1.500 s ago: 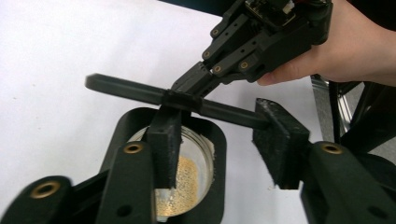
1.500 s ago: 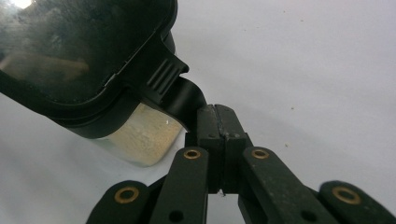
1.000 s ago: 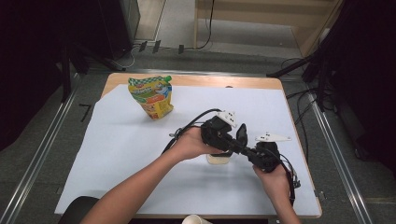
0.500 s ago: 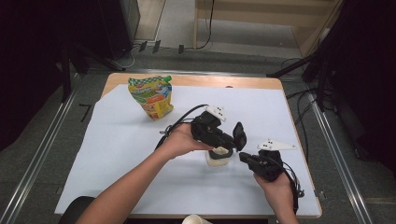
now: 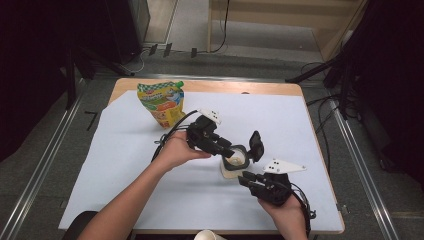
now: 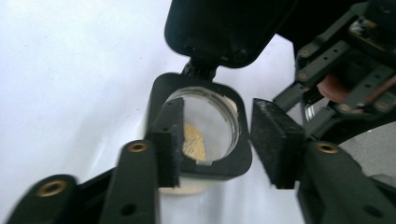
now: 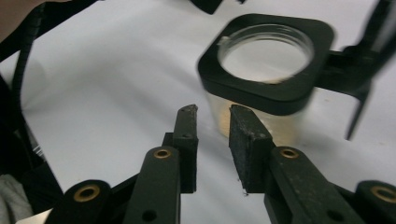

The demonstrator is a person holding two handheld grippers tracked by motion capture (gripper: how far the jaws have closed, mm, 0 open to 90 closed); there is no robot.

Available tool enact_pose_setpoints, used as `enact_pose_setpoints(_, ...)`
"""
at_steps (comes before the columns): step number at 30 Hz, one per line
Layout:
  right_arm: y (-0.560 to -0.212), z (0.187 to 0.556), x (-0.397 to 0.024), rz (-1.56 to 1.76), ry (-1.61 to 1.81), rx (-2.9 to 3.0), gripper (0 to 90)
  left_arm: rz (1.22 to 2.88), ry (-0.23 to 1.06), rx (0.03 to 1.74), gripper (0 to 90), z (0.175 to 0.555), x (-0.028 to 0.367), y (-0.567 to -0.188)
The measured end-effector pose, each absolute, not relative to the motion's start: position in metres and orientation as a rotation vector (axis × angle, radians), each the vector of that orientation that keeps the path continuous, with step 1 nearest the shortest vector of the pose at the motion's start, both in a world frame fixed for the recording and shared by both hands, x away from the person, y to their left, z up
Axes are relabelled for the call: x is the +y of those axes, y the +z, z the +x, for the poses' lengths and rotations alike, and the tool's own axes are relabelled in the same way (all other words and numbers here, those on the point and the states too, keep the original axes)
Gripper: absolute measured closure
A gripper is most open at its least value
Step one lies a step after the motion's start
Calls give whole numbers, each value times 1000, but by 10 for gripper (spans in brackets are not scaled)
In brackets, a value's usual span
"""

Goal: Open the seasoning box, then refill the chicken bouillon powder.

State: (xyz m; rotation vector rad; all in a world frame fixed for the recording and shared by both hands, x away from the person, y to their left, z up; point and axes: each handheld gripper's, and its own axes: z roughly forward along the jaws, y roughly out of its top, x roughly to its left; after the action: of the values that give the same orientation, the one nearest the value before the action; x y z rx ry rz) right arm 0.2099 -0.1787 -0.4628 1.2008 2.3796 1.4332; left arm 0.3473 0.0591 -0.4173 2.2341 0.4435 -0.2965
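A small clear jar [image 5: 234, 165] with a black square collar stands mid-table, its hinged black lid [image 5: 256, 145] flipped up and open. Something yellowish lies in the bottom of the jar [image 6: 201, 135]. My left gripper [image 5: 229, 151] hovers at the jar's left rim. Its jaws have just been opening and stand apart over the jar mouth, pressing on nothing, as the left gripper view [image 6: 218, 135] shows. My right gripper [image 5: 248, 179] sits just short of the jar's near side. Its jaws [image 7: 212, 114] have also just been opening, with a narrow empty gap, and the jar [image 7: 266, 70] is beyond them.
A colourful stand-up snack pouch [image 5: 162, 102] stands at the far left of the white table cover [image 5: 310, 130]. The left gripper's cable trails beside that hand. A pale cup rim [image 5: 209, 235] pokes in at the near table edge.
Both grippers have let go of the jar and drawn back: the left one to the left, the right one toward the near edge. Both pairs of jaws opened. The lid now stands open.
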Motion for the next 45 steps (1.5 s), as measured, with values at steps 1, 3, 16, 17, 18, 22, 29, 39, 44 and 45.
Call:
enact_pose_setpoints(1, -463, 209, -175, 1185, 1432, 2390, 710, 2223, -292, 443, 525, 347, 61, -416)
enact_pose_setpoints(3, -463, 209, -170, 1165, 1442, 2404, 677, 2210, -284, 444, 499, 346, 65, -414)
enact_pose_setpoints(16, -464, 211, -141, 1075, 1453, 2477, 472, 2189, -230, 540, 430, 350, 106, -413)
enact_pose_setpoints(17, -464, 211, -141, 1075, 1453, 2477, 472, 2189, -230, 540, 429, 350, 106, -413)
enact_pose_setpoints(18, -465, 211, -140, 1071, 1453, 2480, 471, 2191, -224, 545, 429, 351, 109, -412)
enact_pose_setpoints(22, -465, 212, -137, 1057, 1449, 2501, 471, 2179, -211, 570, 424, 352, 119, -411)
enact_pose_setpoints(29, -467, 213, -130, 1026, 1453, 2537, 470, 2170, -169, 620, 422, 354, 135, -409)
enact_pose_setpoints(39, -467, 214, -116, 975, 1481, 2586, 474, 2149, -133, 675, 427, 356, 160, -405)
enact_pose_setpoints(44, -467, 213, -111, 946, 1483, 2601, 475, 2137, -114, 707, 428, 357, 174, -404)
enact_pose_setpoints(45, -467, 214, -109, 946, 1481, 2606, 475, 2134, -112, 716, 428, 357, 176, -404)
